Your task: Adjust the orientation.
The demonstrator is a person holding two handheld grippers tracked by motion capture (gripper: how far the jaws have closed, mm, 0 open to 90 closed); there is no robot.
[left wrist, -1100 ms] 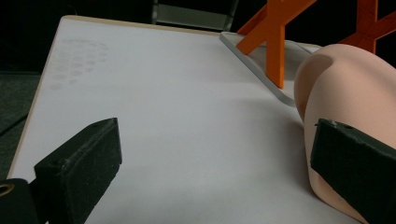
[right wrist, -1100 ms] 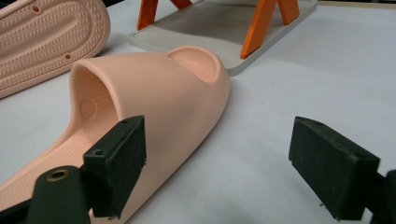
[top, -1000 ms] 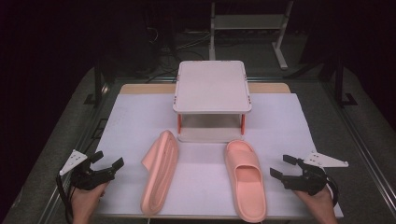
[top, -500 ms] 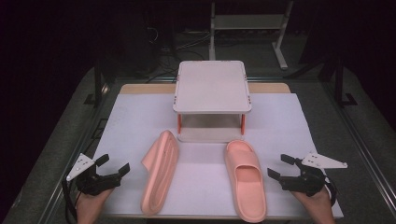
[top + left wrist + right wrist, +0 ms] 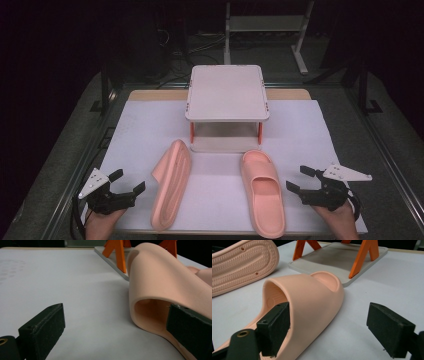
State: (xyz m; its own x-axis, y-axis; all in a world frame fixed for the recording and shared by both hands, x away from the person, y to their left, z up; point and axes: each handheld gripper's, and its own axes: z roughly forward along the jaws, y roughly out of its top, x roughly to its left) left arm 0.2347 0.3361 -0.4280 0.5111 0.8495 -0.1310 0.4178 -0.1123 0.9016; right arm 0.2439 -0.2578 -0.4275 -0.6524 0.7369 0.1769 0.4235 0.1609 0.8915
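The two pink slippers lie on the worktop between the grippers: the left slipper (image 5: 171,190) is tipped on its side just inward of the left gripper (image 5: 127,184), and the right slipper (image 5: 263,191) sits sole down just inward of the right gripper (image 5: 301,179). Both pairs of fingers stand wide open and hold nothing. In the left gripper view one finger (image 5: 190,326) lies in front of the slipper's strap opening; in the right gripper view one finger (image 5: 275,326) lies against the slipper's side. The step in hand looks like the reach before a grasp. The next move probably calls for each hand to slide its fingers around a slipper's edge and close. Beyond the toes stands a small grey rack (image 5: 227,92) on orange legs, likely the goal. A white sheet (image 5: 140,130) covers the worktop. Farther off the room is dark, with a metal stand (image 5: 263,25) and cables on the floor.
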